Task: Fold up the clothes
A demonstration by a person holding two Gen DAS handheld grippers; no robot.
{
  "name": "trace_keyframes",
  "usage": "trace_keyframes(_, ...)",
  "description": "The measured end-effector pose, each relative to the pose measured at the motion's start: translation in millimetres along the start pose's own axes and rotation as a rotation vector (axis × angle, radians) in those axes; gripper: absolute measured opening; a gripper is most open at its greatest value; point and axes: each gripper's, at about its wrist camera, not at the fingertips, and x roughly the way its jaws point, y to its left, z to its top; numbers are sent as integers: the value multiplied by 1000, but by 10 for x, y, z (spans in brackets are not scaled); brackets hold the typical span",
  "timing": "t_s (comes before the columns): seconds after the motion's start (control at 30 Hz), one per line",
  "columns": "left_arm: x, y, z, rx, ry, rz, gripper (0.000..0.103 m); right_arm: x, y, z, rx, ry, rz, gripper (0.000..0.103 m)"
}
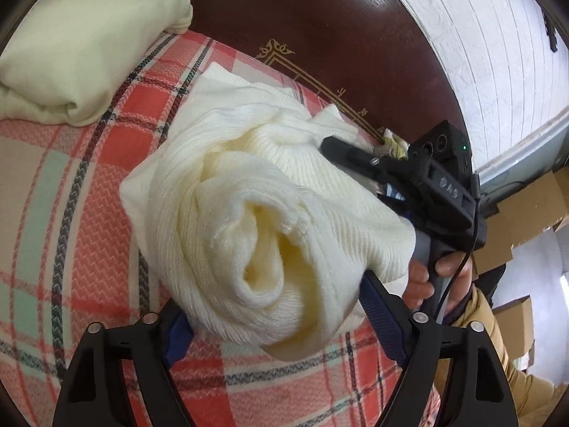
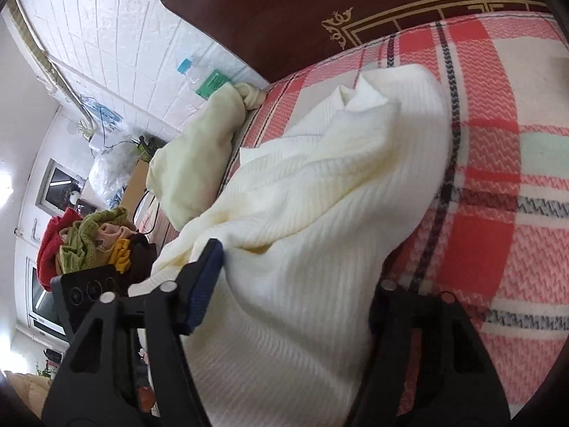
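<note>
The cream ribbed knit garment point(image 1: 249, 192) is bunched and lifted off the plaid blanket point(image 1: 71, 213) on the bed, hanging as a loose roll between the two grippers with its far edge still trailing on the blanket. The left gripper point(image 1: 274, 306) has a thick wad of the knit between its blue-padded jaws, which stand fairly wide around the bulk; the cloth fills the gap, so it looks held. The right gripper point(image 2: 284, 295) also has the knit point(image 2: 302, 213) across its jaws: the left pad presses into a fold, while the right finger is buried under cloth, so how tightly it closes I cannot tell.

Far left on the blanket lies a pale yellow folded garment point(image 1: 78, 46), against the dark wooden headboard point(image 1: 284, 10). In the right wrist view a pile of coloured clothes point(image 2: 89, 242) sits off the left of the bed.

The risks, as I judge them: a bunched grip holds several layers, so laying the knit down may trap creases or a twisted sleeve. The stretchy knit could slide out of wide jaws. A swing left could disturb the folded piece.
</note>
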Motion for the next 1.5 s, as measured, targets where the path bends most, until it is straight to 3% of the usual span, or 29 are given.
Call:
trace_keyframes(0.03, 3, 5, 5, -7, -3, -4, 76, 29, 3, -4, -5, 9, -4, 45)
trace_keyframes(0.13, -6, 19, 16, -29, -11, -22, 60, 25, -58, -16, 17, 7, -13, 29)
trace_keyframes(0.23, -50, 4, 40, -36, -27, -29, 47, -6, -41, -30, 28, 7, -19, 25)
trace_keyframes(0.33, -123, -68, 70, -11, -41, -22, 42, -82, 95, 1, 5, -11, -17, 23)
trace_keyframes(0.63, -378, -269, 260, 41, -86, -10, 37, -439, 675, 155, -117, -84, 14, 22)
trace_keyframes(0.77, -658, -304, 331, 61, -143, -9, 37, -531, 905, 238, -158, -109, 31, 22)
trace_keyframes(0.83, -814, -342, 378, 70, -180, -3, 32, -534, 1038, 315, -175, -118, 39, 22)
trace_keyframes(1.03, -1261, -380, 595, 91, -275, 54, 31, -401, 1520, 619, -220, -148, 118, 22)
trace_keyframes(1.17, -1334, -285, 674, 70, -294, 76, 31, -276, 1746, 701, -244, -145, 152, 21)
trace_keyframes(1.5, -1370, -54, 795, -20, -311, 62, 31, -54, 1799, 813, -181, -109, 162, 21)
